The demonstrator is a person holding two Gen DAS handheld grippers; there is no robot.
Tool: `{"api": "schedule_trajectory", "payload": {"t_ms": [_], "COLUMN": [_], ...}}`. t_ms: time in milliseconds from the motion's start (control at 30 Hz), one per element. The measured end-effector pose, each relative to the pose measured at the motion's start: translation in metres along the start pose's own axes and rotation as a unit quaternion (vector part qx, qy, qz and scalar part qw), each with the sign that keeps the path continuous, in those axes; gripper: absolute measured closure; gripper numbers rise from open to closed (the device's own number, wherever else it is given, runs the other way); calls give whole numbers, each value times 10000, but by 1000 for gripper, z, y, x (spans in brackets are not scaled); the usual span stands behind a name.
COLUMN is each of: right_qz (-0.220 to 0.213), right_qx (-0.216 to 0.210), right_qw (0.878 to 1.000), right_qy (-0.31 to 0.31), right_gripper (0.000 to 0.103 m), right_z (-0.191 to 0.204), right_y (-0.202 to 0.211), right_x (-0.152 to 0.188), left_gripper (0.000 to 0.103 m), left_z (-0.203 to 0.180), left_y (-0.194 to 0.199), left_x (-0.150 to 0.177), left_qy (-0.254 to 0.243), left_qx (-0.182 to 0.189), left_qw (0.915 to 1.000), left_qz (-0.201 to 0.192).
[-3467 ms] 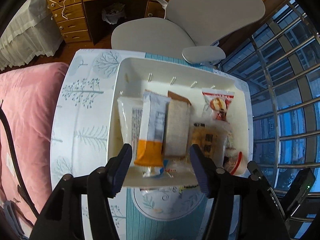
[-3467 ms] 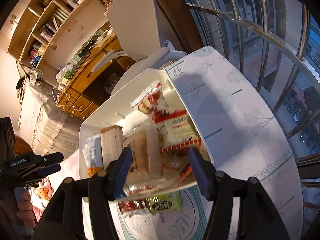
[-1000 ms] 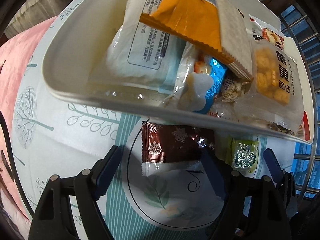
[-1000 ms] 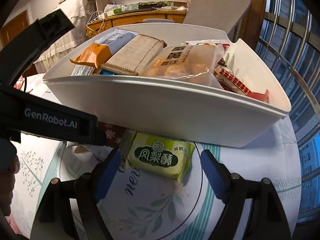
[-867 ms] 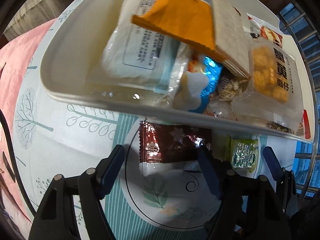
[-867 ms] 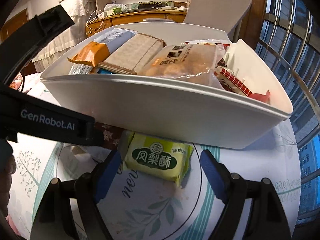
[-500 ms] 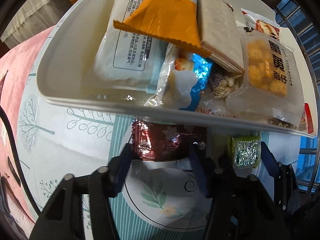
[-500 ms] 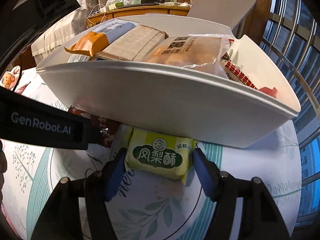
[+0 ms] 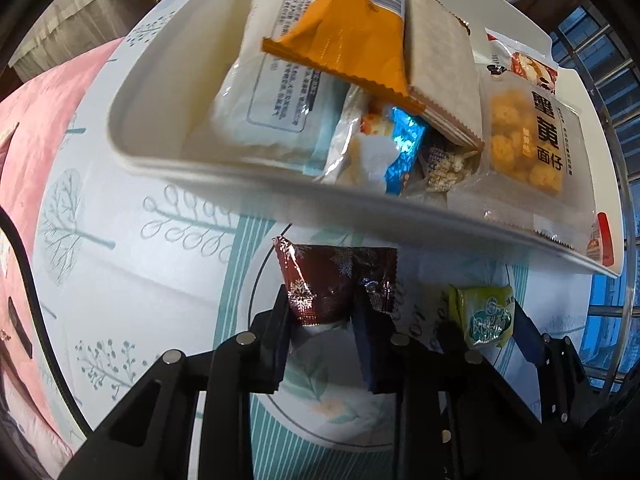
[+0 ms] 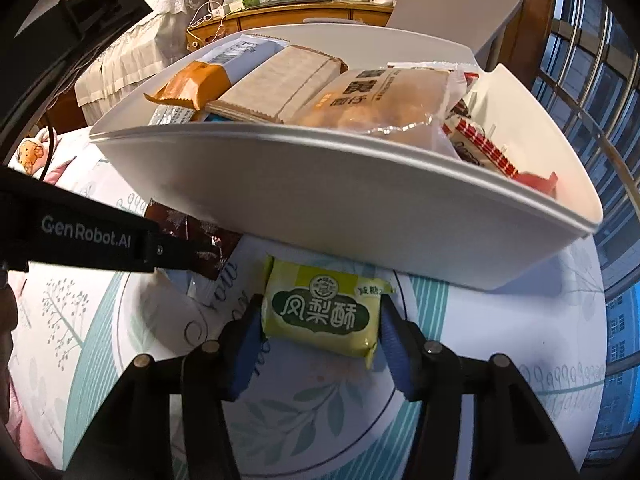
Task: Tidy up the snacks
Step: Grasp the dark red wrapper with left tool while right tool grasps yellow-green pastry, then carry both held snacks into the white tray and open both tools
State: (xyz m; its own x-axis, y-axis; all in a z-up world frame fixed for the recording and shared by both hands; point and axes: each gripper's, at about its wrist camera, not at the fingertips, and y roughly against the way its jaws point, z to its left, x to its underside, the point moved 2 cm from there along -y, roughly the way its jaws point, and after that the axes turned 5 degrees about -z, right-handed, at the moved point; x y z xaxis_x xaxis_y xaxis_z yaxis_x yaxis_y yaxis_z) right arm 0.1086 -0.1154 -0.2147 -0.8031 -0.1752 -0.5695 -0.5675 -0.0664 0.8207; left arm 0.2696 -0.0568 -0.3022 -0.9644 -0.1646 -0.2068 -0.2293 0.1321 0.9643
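The left hand-held gripper (image 9: 323, 312) is clamped on a dark red snack packet (image 9: 334, 282), crumpling it above the worktop (image 9: 120, 280). The right hand-held gripper (image 10: 320, 330) is closed against both ends of a yellow-green pastry packet (image 10: 322, 312). Just ahead of both stands the white bin (image 10: 360, 208), full of snacks.

left claw (image 9: 322, 320): clamped, low, level | right claw (image 10: 320, 332): clamped, low, level
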Motion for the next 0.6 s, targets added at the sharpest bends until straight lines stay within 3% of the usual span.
{"api": "schedule_trajectory", "payload": {"t_ms": [300, 600], "right_qz": [110, -365], "right_qx": [-293, -549], "right_qw": [9993, 9978], "right_qy": [-199, 65], "right_gripper": [48, 48], "right_z": [-12, -25], "right_y": [31, 89], "right_x": [8, -1], "left_gripper": [82, 83], "left_z": [6, 12], "left_y": [29, 86], "left_x": [31, 66], "left_qy": [236, 190], "left_qx": [-20, 150], "left_qw": [9996, 9997], "left_qz": [158, 76]}}
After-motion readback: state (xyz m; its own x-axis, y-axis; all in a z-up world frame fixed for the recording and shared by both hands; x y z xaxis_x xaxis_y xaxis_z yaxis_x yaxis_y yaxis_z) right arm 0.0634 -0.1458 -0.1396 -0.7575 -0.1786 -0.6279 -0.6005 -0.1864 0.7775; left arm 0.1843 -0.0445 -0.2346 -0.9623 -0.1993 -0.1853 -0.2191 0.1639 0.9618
